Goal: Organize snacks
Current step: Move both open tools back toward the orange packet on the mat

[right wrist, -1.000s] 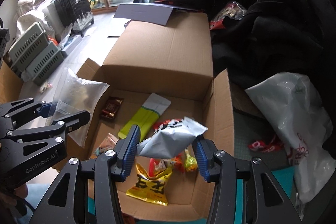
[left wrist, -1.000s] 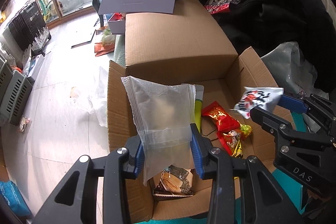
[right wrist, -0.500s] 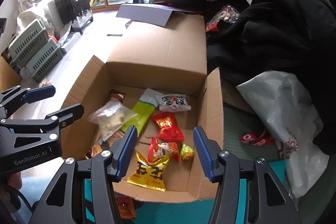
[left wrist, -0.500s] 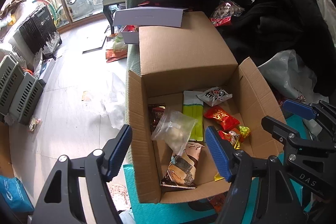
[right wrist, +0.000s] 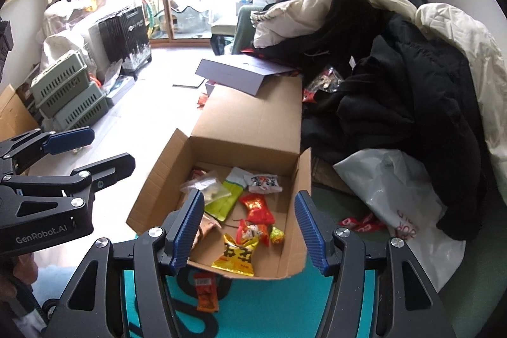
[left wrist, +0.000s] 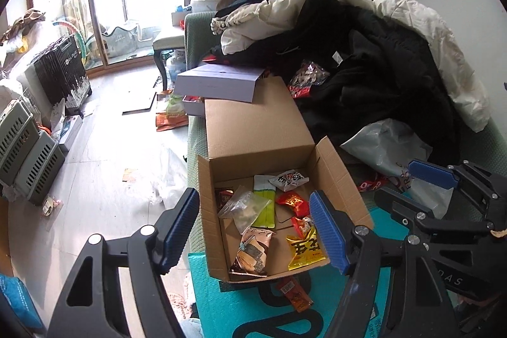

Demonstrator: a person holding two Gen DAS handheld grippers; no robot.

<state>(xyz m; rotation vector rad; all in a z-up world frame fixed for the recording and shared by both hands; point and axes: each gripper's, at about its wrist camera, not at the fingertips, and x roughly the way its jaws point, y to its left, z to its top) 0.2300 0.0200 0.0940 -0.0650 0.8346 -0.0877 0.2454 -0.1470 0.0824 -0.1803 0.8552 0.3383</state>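
An open cardboard box (left wrist: 340, 179) (right wrist: 152, 195) holds several snacks. A clear bag (left wrist: 245, 206) (right wrist: 202, 187) lies on a green packet (left wrist: 264, 206) (right wrist: 223, 201); a white packet (left wrist: 288, 179) (right wrist: 263, 182), a red one (left wrist: 291, 200) (right wrist: 256, 206) and a yellow one (left wrist: 305, 249) (right wrist: 236, 257) lie nearby. My left gripper (left wrist: 258, 230) (right wrist: 82, 151) hangs open above the box, holding nothing. The jaws of my right gripper (right wrist: 248, 232) (left wrist: 408, 179) are opening, also high over the box, with nothing between them.
An orange sachet (left wrist: 294, 295) (right wrist: 206, 295) lies on a teal mat (left wrist: 253, 312) in front of the box. Piled clothes (left wrist: 364, 53) and a white plastic bag (right wrist: 396, 205) crowd the right. Grey crates (right wrist: 69, 97) and a suitcase (left wrist: 61, 68) stand across the floor.
Both grippers let go of their packets, the clear bag and the white packet, which now lie in the box. Both grippers then rose and pulled back from it.
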